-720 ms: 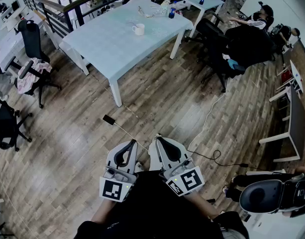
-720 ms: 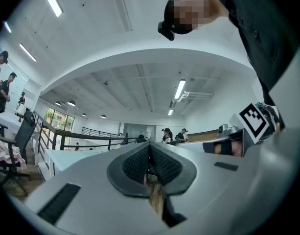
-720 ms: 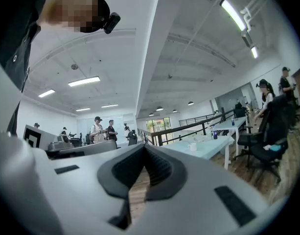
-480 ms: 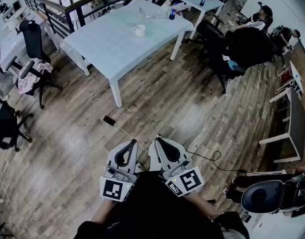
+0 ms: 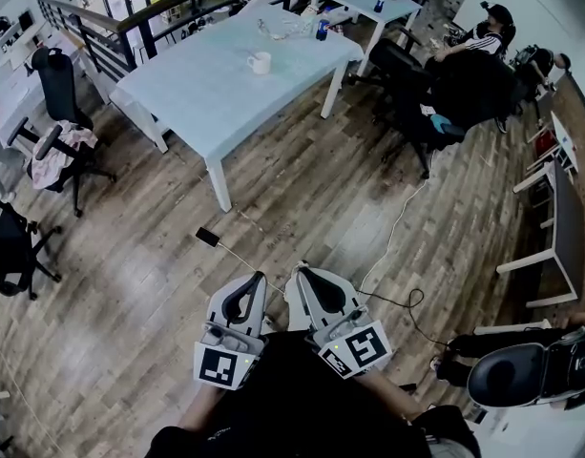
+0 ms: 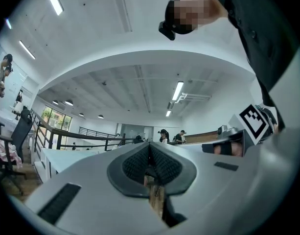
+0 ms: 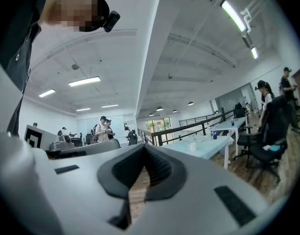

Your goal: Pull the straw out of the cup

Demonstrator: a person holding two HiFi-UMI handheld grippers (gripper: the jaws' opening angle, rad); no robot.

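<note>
Change is confined to the head view's framing, which has shifted slightly. The desk [image 5: 192, 89] and the white cup [image 5: 260, 62] on it now sit a little further left in the frame. The office chair with the pink cloth [image 5: 55, 149] has slid the same way. The seated person [image 5: 485, 29] at upper right now appears a little higher and further left. The phone [image 5: 207, 238] on the floor has dropped marginally lower in frame.
</note>
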